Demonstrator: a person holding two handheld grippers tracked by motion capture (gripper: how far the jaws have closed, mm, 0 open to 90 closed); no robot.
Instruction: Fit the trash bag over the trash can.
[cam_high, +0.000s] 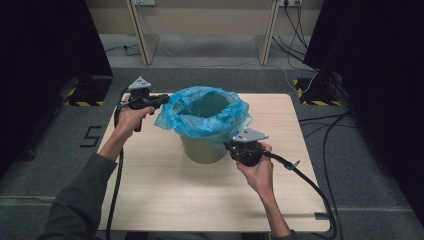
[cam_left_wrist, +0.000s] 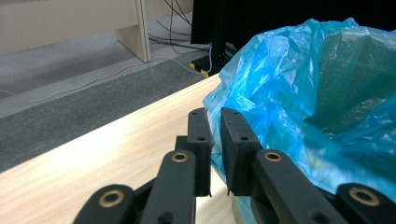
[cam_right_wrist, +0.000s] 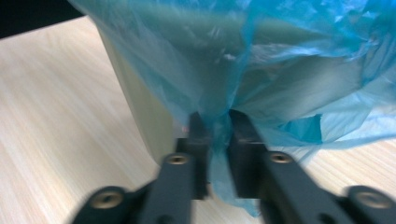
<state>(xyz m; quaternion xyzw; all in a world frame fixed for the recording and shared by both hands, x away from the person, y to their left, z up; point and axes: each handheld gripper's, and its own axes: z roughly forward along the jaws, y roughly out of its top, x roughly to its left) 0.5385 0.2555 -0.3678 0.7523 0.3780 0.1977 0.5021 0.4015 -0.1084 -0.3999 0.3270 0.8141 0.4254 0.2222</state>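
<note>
A pale green bin (cam_high: 202, 150) stands in the middle of the wooden table (cam_high: 165, 190), lined with a blue plastic bag (cam_high: 205, 112) whose edge folds out over the rim. My left gripper (cam_high: 162, 99) is at the bag's left edge. In the left gripper view my left gripper (cam_left_wrist: 215, 119) is shut on a thin fold of the blue bag (cam_left_wrist: 299, 93). My right gripper (cam_high: 229, 146) is at the bag's near right side, below the rim. In the right gripper view my right gripper (cam_right_wrist: 215, 122) pinches a gathered strip of the blue bag (cam_right_wrist: 261, 70) beside the bin wall (cam_right_wrist: 140, 116).
Grey carpet surrounds the table. Black cables (cam_high: 325, 130) trail over the floor at the right, and black stands (cam_high: 320, 87) sit off both far corners. Two wooden legs (cam_high: 142, 35) stand behind. Bare tabletop lies in front of the bin.
</note>
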